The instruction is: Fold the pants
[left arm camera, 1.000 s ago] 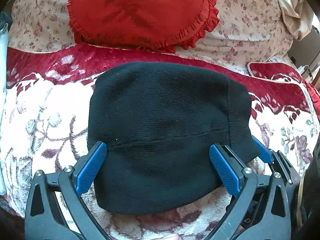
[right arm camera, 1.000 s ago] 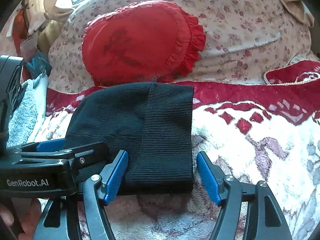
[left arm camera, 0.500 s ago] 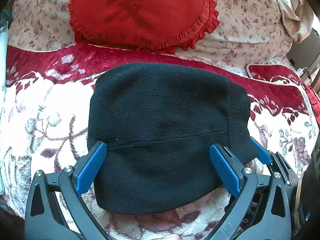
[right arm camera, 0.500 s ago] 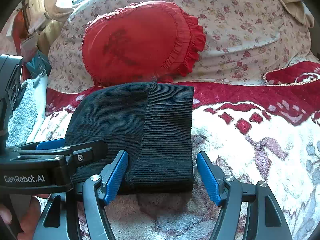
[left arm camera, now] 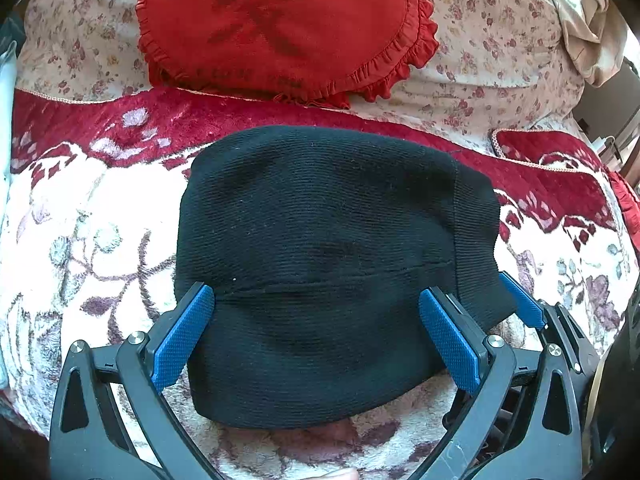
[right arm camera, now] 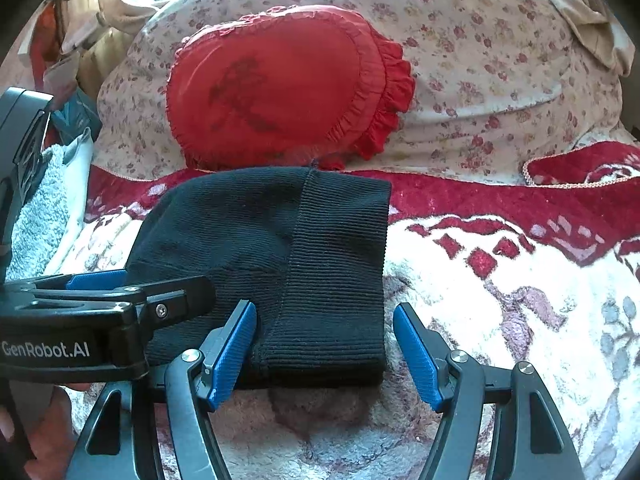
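The black knit pants (left arm camera: 332, 264) lie folded into a compact bundle on the floral blanket, with the ribbed waistband (right arm camera: 336, 272) at the right end. My left gripper (left arm camera: 316, 340) is open, its blue pads on either side of the bundle's near edge, holding nothing. My right gripper (right arm camera: 324, 352) is open around the near edge of the ribbed waistband, its jaws apart from the cloth on the right side. The left gripper's body (right arm camera: 92, 320) shows at the left of the right wrist view, and the right gripper's blue pad (left arm camera: 522, 300) shows at the right of the left wrist view.
A round red ruffled cushion (left arm camera: 280, 28) leans on a floral pillow (right arm camera: 480, 60) behind the pants. The red and cream blanket (left arm camera: 88, 240) covers the bed. A pale towel (right arm camera: 36, 216) lies at the left edge.
Nearly nothing. Both grippers stay open around the folded pants; the views shift very slightly, and the pants stay still.
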Tool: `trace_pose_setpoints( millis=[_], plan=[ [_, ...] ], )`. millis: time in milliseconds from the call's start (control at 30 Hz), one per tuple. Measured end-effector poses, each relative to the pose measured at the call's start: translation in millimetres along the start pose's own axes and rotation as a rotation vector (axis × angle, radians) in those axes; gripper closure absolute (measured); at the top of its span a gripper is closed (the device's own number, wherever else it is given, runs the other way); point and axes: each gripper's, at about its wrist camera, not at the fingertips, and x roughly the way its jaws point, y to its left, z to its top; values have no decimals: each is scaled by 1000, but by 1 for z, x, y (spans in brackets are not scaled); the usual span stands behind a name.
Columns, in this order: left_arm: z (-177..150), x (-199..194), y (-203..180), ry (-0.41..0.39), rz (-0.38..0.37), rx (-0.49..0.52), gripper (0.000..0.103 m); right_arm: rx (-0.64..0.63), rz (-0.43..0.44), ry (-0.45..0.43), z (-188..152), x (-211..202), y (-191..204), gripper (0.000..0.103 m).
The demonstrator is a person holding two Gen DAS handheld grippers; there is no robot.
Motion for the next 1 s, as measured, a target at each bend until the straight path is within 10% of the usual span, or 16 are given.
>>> trace_pose_setpoints(
  millis=[633, 1000],
  plan=[
    [-18, -48, 55, -119, -121, -179, 1, -105, -2, -117, -10, -49, 12, 40],
    [-67, -97, 22, -234, 50, 57, 1, -196, 15, -123, -41, -89, 18, 40]
  ],
)
